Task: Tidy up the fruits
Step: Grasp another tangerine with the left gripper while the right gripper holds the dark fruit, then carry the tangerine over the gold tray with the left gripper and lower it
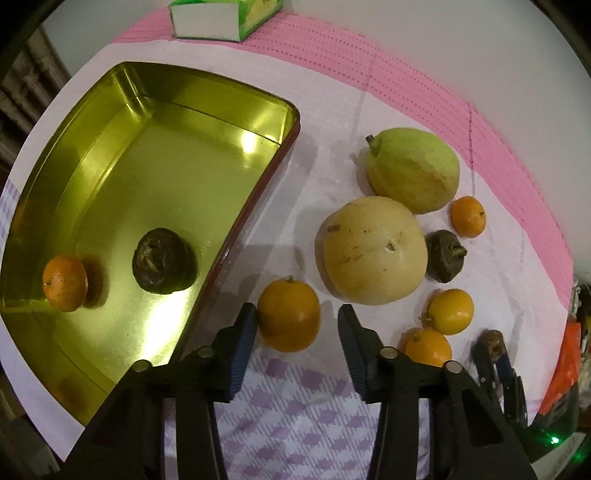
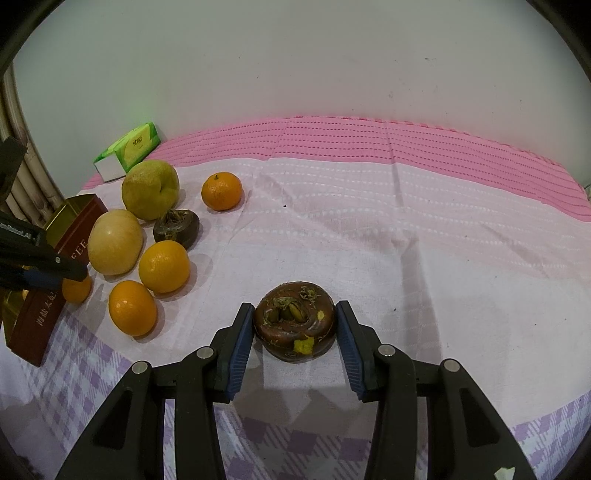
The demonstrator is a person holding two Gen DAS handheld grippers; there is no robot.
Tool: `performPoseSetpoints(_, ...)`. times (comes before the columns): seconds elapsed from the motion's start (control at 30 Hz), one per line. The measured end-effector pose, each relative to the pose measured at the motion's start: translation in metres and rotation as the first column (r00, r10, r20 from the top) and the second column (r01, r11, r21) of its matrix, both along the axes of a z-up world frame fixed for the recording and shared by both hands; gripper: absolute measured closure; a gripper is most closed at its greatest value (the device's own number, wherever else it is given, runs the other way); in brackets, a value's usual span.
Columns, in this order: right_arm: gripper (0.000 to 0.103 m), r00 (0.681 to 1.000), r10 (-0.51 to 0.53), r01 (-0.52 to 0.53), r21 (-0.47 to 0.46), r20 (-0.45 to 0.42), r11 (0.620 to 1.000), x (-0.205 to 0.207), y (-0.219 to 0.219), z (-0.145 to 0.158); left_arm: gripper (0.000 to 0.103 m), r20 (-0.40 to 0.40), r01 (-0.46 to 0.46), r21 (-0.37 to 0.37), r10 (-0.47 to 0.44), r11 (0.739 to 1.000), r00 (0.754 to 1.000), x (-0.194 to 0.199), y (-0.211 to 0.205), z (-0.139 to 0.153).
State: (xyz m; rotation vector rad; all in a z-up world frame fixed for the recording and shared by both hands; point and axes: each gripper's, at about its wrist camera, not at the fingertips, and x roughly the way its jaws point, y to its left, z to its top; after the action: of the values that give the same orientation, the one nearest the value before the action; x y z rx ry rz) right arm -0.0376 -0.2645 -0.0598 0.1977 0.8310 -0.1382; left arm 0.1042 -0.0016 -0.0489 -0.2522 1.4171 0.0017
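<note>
Left gripper [image 1: 297, 314]: pointed steeply down over the cloth, jaws apart around an orange [image 1: 289, 314] lying just outside the tin. The left pad touches the fruit's side; the right pad stands clear of it, so the orange is between the jaws but not clamped.

Right gripper [image 2: 294, 322]: jaws closed in on a dark brown water chestnut [image 2: 294, 325], both blue pads pressing its sides, the nut resting on the cloth [image 2: 369, 229].

Gold tin [image 1: 122, 107]: open, red-sided, on the left of the table. Contents: one small mandarin [image 1: 65, 283] near the lower corner; one dark water chestnut [image 1: 164, 260] beside it, apart.

Loose on the cloth, right of the tin:
- Green pear [image 1: 413, 170], stem up-left, farthest back.
- Pale yellow pear [image 1: 371, 251], touching the green one.
- Water chestnut [image 1: 445, 254], dark, tucked against the yellow pear.
- Small mandarin [image 1: 468, 216], just beside the green pear.
- Two oranges [image 1: 451, 311] [image 1: 428, 347], near each other, at the front right.

Green tissue pack [image 1: 225, 18]: at the far edge, on the pink band of the cloth, well apart from the fruit.
</note>
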Motion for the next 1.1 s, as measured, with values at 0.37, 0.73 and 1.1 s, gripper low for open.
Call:
performPoseSetpoints(0.37,0.061,1.000,0.000,0.000,0.002,0.000,1.000,0.000,0.000,0.001,0.067,0.012,0.030,0.019,-0.030,0.999,0.999,-0.002,-0.005,-0.003)
performPoseSetpoints(0.73,0.061,1.000,-0.001,0.001,-0.011,-0.005,1.000,0.000,0.002,0.000,0.067,0.062,0.084,-0.003,-0.084,0.996,0.995,-0.017,0.007,0.027)
performPoseSetpoints(1.1,0.061,1.000,-0.001,0.000,-0.027,-0.011,1.000,0.002,0.003,-0.001,0.067,0.168,0.113,0.037,-0.117,0.993,0.979,-0.022,0.033,0.066)
